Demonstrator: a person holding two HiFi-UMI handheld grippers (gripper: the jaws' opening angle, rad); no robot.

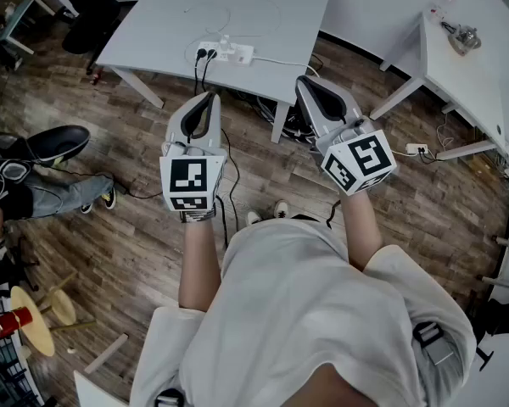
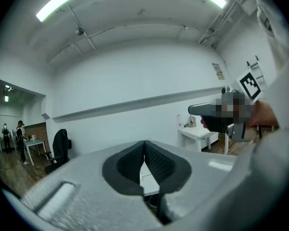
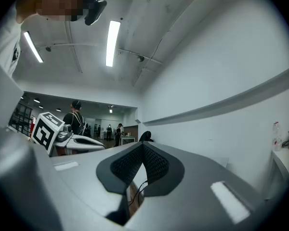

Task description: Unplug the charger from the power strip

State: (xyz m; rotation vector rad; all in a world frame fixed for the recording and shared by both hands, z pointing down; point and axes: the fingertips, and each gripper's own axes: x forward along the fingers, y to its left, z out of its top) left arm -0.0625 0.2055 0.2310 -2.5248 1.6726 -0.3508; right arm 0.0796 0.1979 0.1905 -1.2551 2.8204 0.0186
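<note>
Both tools are held up, well short of the power strip.

The left tool (image 1: 209,97) and the right tool (image 1: 306,83) are each pressed together, with nothing between the pads. They hang side by side over the wooden floor (image 1: 144,253) and point toward the far table (image 1: 153,19). The white power strip (image 1: 226,52) lies at the table's near edge, beyond the tools. The small white charger (image 1: 225,41) sits plugged into it, just right of two black plugs (image 1: 205,54). Both tools are apart from it.

White table (image 1: 153,19) — wood floor (image 1: 136,253).
</note>
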